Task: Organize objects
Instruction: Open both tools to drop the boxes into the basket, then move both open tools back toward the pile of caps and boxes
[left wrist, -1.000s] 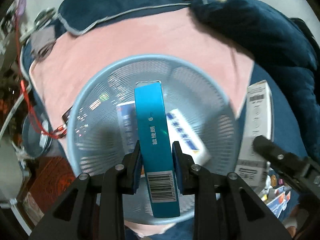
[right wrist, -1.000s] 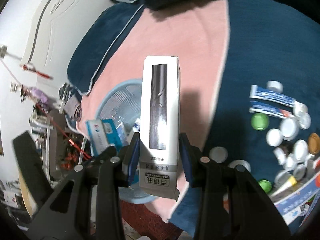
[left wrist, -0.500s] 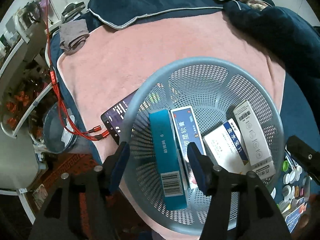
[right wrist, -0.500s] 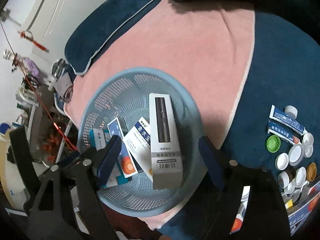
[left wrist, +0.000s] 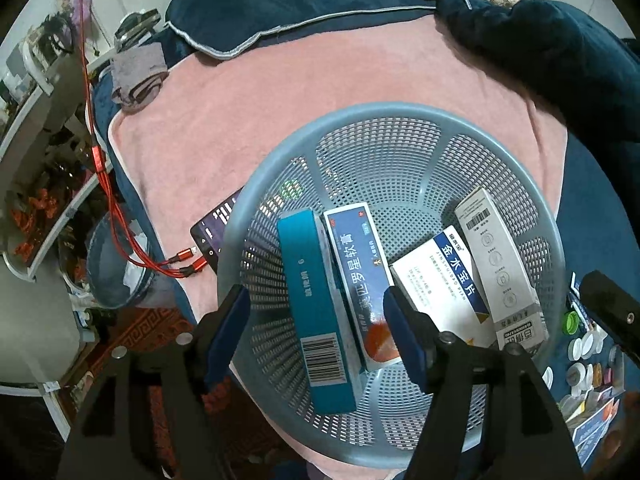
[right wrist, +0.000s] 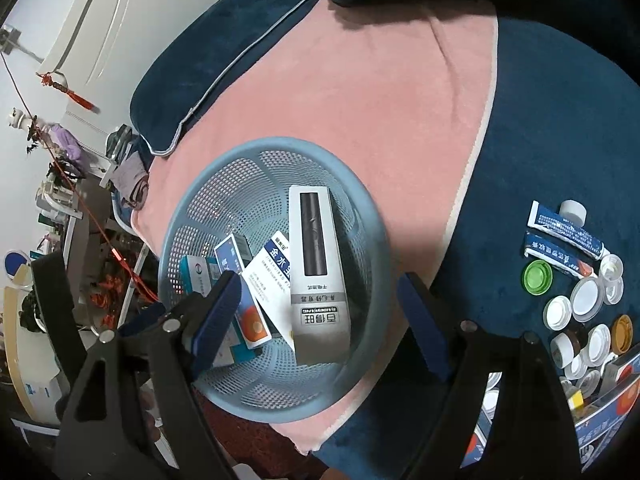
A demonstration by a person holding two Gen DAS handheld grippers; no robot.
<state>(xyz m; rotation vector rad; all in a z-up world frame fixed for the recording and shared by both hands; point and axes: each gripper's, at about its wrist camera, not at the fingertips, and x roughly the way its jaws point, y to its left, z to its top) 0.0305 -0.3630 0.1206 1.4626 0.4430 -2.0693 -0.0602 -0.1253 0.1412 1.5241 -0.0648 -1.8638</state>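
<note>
The right tool (right wrist: 320, 320) is wide open above the blue basket (right wrist: 372, 248), where the grey box (right wrist: 318, 272) lies among other boxes.

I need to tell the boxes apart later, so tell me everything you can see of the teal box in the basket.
The teal box is a long, narrow carton, cardboard by the look, plain teal with small white lettering along its face and a white barcode label near its close end. It lies flat inside the blue basket, leftmost of the four boxes, pressed side by side against the blue-and-white box. The left hand-held gripper is open above it, not touching.
</note>
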